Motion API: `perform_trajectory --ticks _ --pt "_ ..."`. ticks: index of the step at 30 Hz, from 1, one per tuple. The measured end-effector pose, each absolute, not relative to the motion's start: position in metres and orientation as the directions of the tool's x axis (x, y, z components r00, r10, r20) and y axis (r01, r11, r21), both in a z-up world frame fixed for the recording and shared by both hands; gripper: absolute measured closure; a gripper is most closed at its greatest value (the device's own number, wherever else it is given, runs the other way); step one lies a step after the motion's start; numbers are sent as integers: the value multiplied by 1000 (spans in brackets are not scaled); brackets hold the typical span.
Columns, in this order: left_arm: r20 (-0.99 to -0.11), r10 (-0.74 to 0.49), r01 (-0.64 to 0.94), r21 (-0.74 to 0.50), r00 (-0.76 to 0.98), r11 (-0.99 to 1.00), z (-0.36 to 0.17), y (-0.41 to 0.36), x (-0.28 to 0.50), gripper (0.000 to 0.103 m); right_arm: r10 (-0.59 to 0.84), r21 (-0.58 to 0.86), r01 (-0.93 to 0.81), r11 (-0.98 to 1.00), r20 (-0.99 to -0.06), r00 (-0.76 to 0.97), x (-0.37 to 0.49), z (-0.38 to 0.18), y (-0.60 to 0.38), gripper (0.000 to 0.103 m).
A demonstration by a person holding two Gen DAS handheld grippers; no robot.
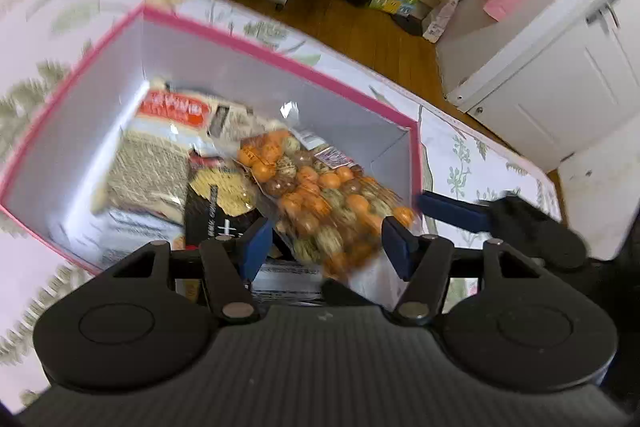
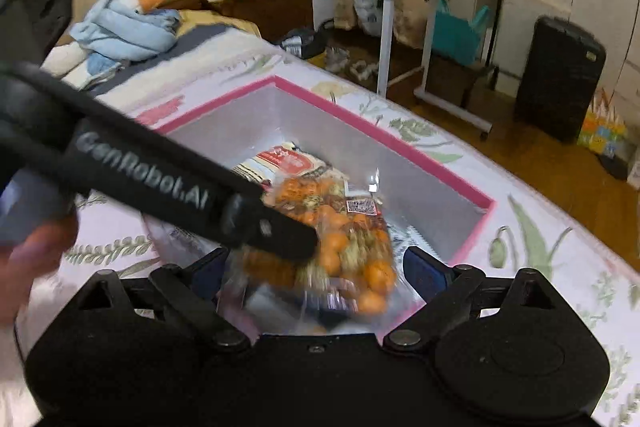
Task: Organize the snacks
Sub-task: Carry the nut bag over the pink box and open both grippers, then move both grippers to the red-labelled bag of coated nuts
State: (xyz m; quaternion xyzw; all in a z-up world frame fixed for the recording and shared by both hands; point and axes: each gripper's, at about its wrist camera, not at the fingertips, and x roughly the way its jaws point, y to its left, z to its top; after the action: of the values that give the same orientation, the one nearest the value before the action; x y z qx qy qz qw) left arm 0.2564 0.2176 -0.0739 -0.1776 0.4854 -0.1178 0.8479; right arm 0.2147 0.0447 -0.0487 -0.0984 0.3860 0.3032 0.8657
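A clear bag of orange and brown wrapped candies (image 1: 320,199) tilts into the pink-rimmed box (image 1: 280,55), its far end resting on the packs inside. My left gripper (image 1: 328,239) is shut on the bag's near end, which narrows between the blue pads. In the right wrist view the same bag (image 2: 344,247) lies between the fingers of my right gripper (image 2: 318,267), which stands wide open with both pads clear of it. The left gripper's finger (image 2: 280,231) crosses over the bag there. One right finger (image 1: 452,213) shows beside the box corner.
Inside the box (image 2: 360,127) lie a red-labelled pack (image 1: 172,111) and a black pack (image 1: 216,223). The box sits on a floral bedspread (image 2: 540,247). A hand (image 2: 32,259) shows at left. A black suitcase (image 2: 560,75), a white rolling table (image 2: 432,27) and white cabinets (image 1: 560,75) stand beyond.
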Motion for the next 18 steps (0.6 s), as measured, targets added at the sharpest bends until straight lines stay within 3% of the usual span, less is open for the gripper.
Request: perform_trajectory --ticks 9,18 --pt "-786 -362 130 -345 501 930 -42 193 209 43 460 106 -526 844 -648 607 140 -7 -32 7" --pt "-775 -414 283 -310 479 908 -9 140 169 43 357 92 -401 911 -663 658 97 16 -99 7"
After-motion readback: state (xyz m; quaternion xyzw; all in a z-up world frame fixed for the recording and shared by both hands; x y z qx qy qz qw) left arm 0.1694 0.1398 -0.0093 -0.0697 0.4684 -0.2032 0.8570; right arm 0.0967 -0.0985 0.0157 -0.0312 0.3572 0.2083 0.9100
